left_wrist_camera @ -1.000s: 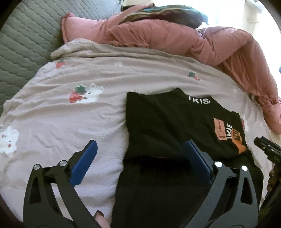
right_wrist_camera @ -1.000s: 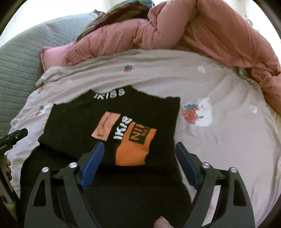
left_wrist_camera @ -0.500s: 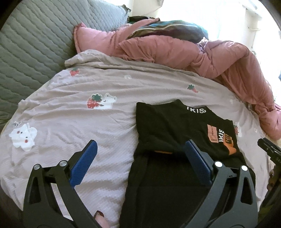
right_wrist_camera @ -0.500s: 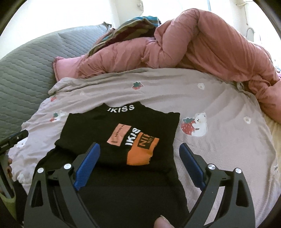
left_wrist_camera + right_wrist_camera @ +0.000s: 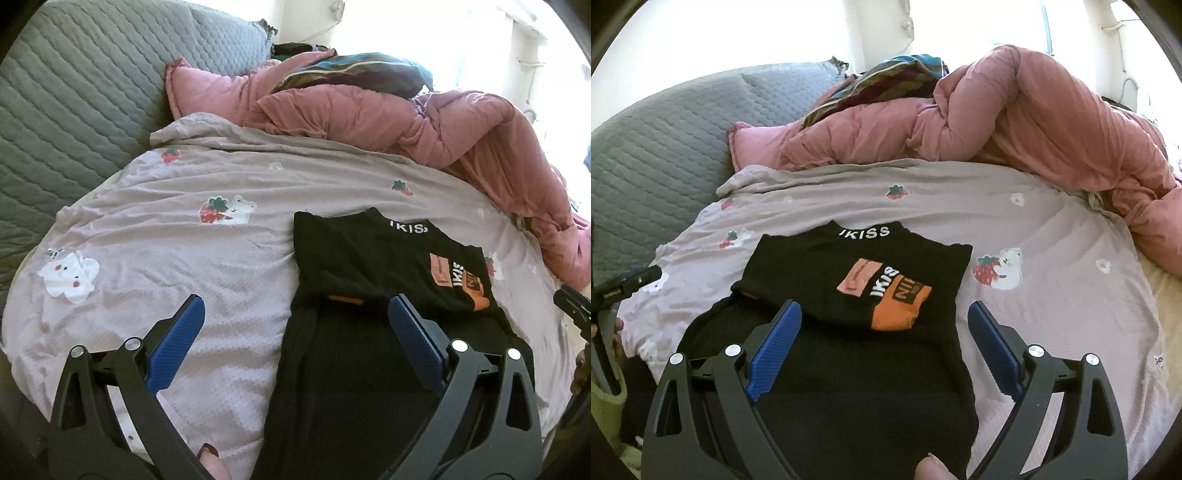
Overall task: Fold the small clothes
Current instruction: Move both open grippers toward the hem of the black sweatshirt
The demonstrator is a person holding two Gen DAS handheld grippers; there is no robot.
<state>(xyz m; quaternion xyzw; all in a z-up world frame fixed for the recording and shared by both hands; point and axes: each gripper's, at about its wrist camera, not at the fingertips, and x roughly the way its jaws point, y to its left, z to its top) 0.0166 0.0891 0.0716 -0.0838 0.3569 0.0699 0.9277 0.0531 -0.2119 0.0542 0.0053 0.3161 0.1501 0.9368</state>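
Observation:
A black top (image 5: 369,266) (image 5: 849,266) with white lettering at the collar and an orange and pink print lies on the mauve bedsheet (image 5: 184,258) (image 5: 1052,295). Its upper half is folded down over the lower half. My left gripper (image 5: 295,314) hovers open above the garment's left edge, nothing between its blue pads. My right gripper (image 5: 884,317) hovers open above the folded part, also holding nothing. The right gripper's tip (image 5: 570,302) shows at the left wrist view's right edge; the left gripper's tip (image 5: 631,280) shows at the right wrist view's left edge.
A crumpled pink duvet (image 5: 406,118) (image 5: 1015,118) lies along the back and right of the bed, with striped dark fabric (image 5: 351,72) on top. A grey quilted cover (image 5: 74,92) (image 5: 665,147) lies at the left. A fingertip (image 5: 929,469) shows at the bottom edge.
Both grippers have drawn back and risen from the black top, so more of the bed shows. The right jaws stand slightly wider. The top lies as before.

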